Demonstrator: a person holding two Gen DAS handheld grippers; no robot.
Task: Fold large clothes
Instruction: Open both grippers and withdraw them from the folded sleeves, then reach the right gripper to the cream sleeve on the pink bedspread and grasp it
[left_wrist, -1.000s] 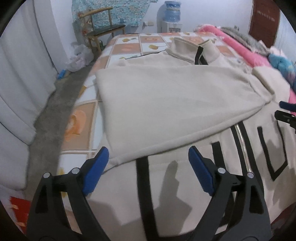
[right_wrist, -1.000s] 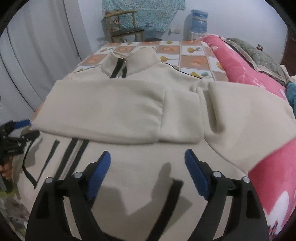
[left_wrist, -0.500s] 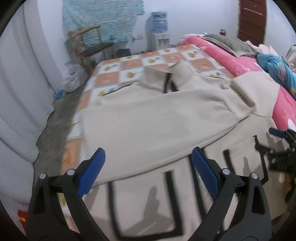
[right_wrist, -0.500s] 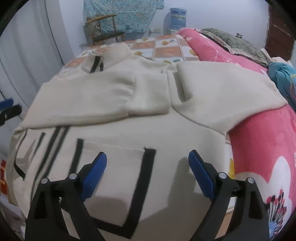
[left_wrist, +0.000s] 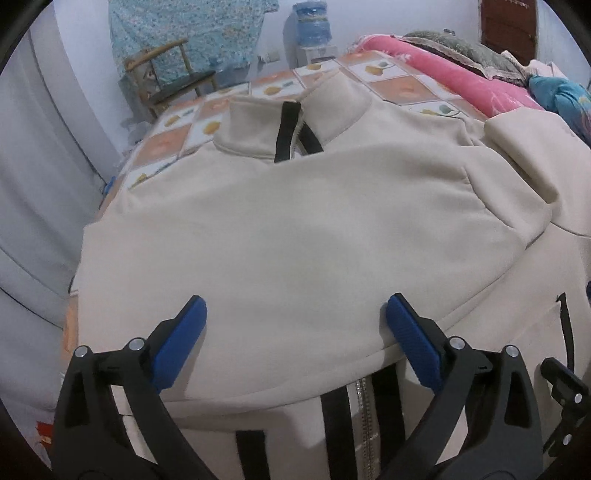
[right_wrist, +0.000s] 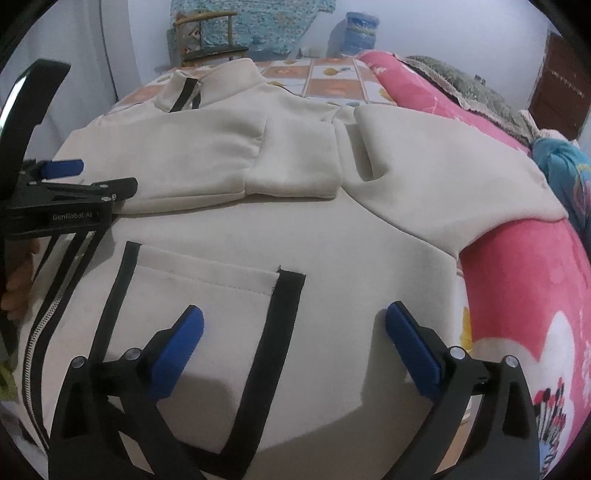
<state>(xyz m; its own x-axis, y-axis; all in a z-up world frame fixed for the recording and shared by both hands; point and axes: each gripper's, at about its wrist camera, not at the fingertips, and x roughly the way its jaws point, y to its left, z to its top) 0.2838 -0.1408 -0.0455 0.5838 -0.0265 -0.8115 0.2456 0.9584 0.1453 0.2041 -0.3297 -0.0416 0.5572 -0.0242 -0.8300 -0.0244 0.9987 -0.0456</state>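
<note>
Apparently fleecy, the cream jacket with black-edged pocket lies beneath both empty, spread-fingered grippers.

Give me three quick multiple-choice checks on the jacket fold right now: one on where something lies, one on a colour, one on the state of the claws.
1. Where does the folded-in sleeve lie?
A. Across the chest of the jacket, below the collar
B. Hanging off the bed onto the floor
C. Tucked inside the pocket

2. What colour is the trim around the pocket?
A. Red
B. Black
C. Green

3. What state are the left claw and right claw in?
A. Both shut on the hem
B. Left shut on a sleeve, right open
C. Both open, gripping nothing

Key: 1 A, the sleeve stretches sideways over the chest; 2 B, dark bands frame the pocket on its sides and bottom; 3 C, each wrist view shows blue pads spread wide with only flat fabric beyond them.
</note>
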